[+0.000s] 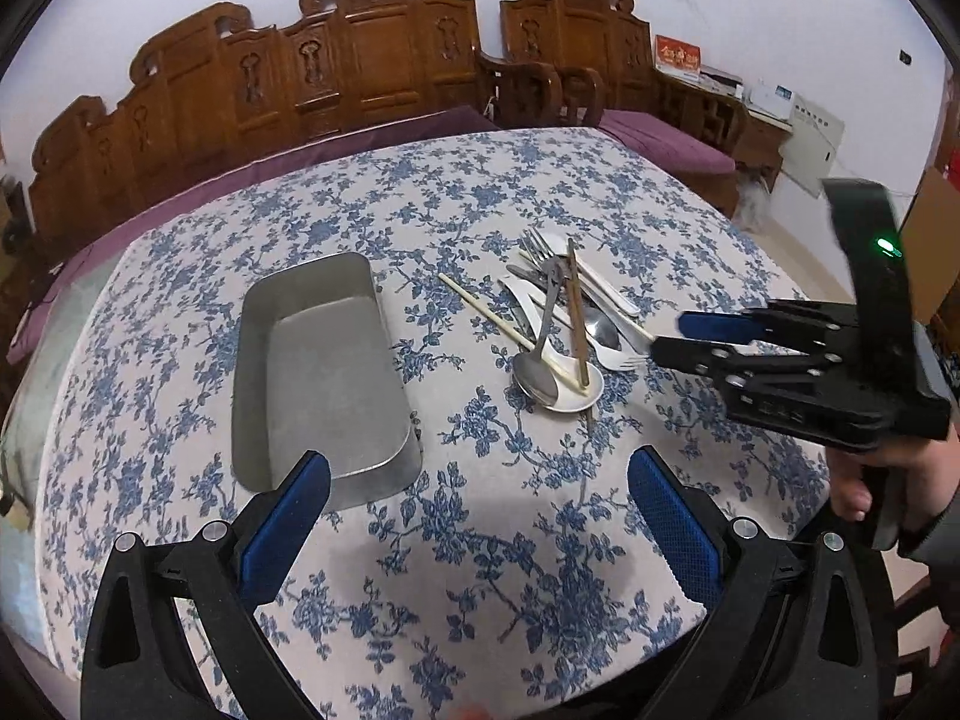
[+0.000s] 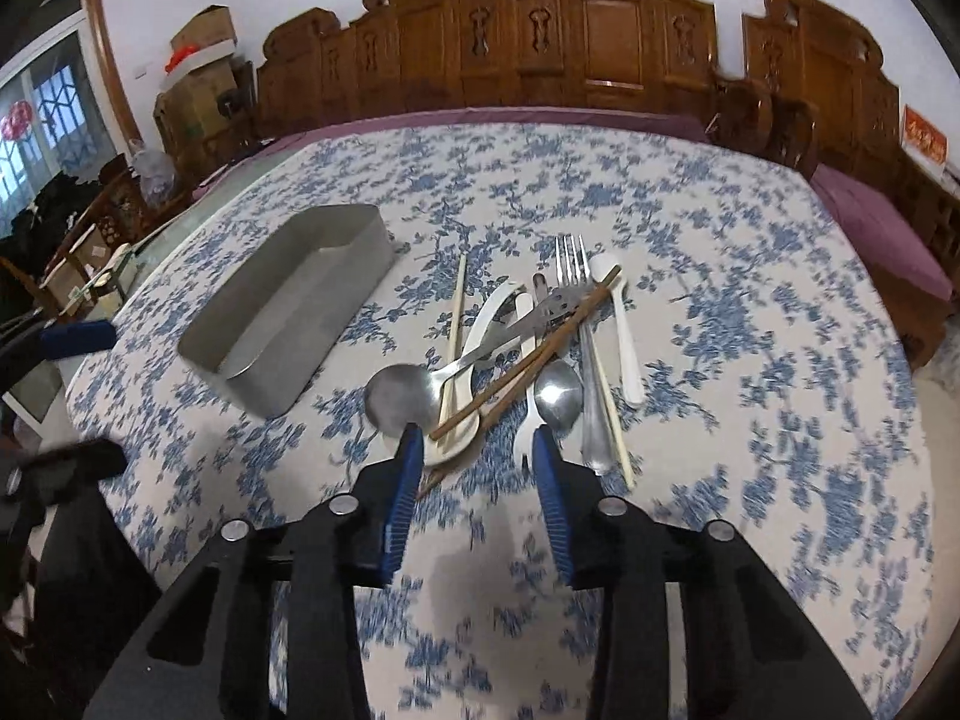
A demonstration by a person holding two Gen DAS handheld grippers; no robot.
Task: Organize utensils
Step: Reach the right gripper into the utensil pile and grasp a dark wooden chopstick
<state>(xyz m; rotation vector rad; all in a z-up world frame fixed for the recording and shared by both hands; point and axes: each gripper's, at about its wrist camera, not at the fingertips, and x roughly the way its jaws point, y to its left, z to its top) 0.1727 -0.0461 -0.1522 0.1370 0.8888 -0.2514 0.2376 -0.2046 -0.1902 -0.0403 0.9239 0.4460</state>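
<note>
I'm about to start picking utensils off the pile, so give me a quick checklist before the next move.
1. Metal tray empty and ready to take utensils: ok.
2. Right tongs holding nothing: ok, they stand partly open just short of the utensil pile.
3. Left tongs holding nothing: ok, wide open above the tablecloth beside the tray's near end.
4. One utensil free to lift alone: not ok, the brown chopsticks lie across the forks and spoons.
5. Pile clear of the table edge: ok.
6. Which piece the right tongs are lined up on: cannot tell.
</note>
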